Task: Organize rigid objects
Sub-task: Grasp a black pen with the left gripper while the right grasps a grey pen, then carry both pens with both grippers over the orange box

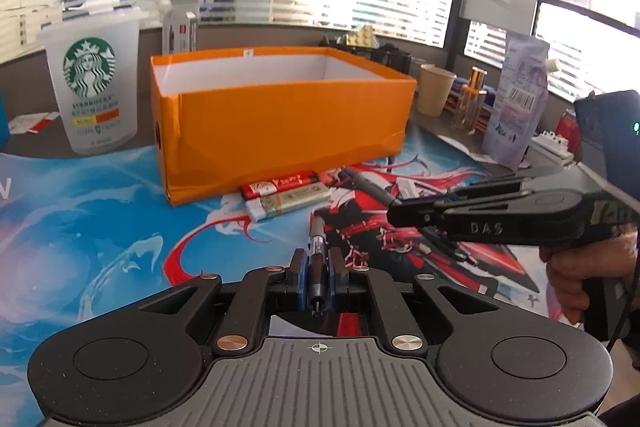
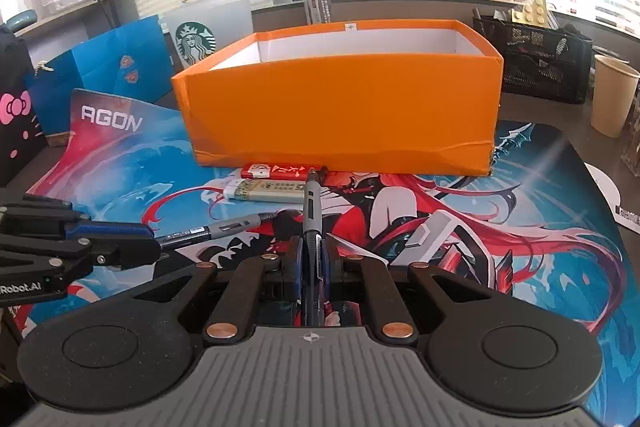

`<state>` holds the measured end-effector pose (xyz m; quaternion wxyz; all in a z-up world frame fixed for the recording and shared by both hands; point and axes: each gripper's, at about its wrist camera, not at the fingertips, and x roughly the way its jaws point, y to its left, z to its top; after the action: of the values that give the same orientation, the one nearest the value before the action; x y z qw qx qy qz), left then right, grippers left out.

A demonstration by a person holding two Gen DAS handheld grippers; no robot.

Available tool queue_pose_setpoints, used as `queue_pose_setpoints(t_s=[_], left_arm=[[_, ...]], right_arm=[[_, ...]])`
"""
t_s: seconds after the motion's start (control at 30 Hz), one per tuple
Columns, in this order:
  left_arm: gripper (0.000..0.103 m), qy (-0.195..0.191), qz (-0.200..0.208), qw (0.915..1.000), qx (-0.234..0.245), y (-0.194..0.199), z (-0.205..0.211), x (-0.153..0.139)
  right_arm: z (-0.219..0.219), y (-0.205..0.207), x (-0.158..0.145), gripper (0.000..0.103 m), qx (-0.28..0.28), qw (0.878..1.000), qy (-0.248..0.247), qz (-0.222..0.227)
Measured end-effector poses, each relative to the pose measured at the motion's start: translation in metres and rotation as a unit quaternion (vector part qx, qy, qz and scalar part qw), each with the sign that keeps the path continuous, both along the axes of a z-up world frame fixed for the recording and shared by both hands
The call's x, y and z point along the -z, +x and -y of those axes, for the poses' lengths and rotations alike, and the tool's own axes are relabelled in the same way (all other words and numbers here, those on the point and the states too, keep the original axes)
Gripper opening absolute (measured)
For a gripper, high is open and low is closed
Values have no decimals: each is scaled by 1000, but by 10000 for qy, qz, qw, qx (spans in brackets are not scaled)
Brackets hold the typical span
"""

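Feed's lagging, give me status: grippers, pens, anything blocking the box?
Left gripper shut on a pen. Right gripper shut on second pen. Orange box open ahead. Two lighters at its base, not blocking.

Orange box (image 2: pixel 340 111) with white interior; red lighter (image 2: pixel 276 171) beside cream-gold lighter (image 2: pixel 266 191); blue-red anime-print mat (image 2: pixel 480 227); green-logo cup (image 1: pixel 92 79).

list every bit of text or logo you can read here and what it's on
"STARBUCKS" with the siren logo: frosted cup
"AGON": desk mat
"DAS": right hand-held gripper
"Robot.AI", start cut off: left hand-held gripper
Barcode, digits unreadable: pale pouch
Red lighter and beige lighter: print too small
Both gripped pens, smaller cup print: too blurred
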<state>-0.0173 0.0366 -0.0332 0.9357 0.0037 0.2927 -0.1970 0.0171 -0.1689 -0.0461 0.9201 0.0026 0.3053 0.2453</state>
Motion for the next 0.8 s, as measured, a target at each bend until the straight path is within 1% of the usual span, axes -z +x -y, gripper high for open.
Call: queue_pose_setpoints(t_s=[0.07,0.23,0.4,0.47,0.6,0.8], left_arm=[[8,-17,74,10000,24,-4,0,-4],[8,-89,145,9998,-91,-7,-4,-10],[8,-157,536,9982,-197,-9,-9,-33],[8,-153,632,9976,-231,-9,-10,-38],[8,-202,649,9974,-242,-7,-10,-41],[8,-207,830,9960,-263,-5,-12,-53]], right_arm=[[-2,-1,0,9,-13,10000,-19,29],[-2,-7,-3,9,-15,9999,-12,100],[-1,-13,-12,9,3,9996,49,278],[-2,-15,-14,9,-27,9995,55,303],[-3,-16,-15,9,-25,9995,36,328],[-4,-17,-21,9,-20,9991,69,421]])
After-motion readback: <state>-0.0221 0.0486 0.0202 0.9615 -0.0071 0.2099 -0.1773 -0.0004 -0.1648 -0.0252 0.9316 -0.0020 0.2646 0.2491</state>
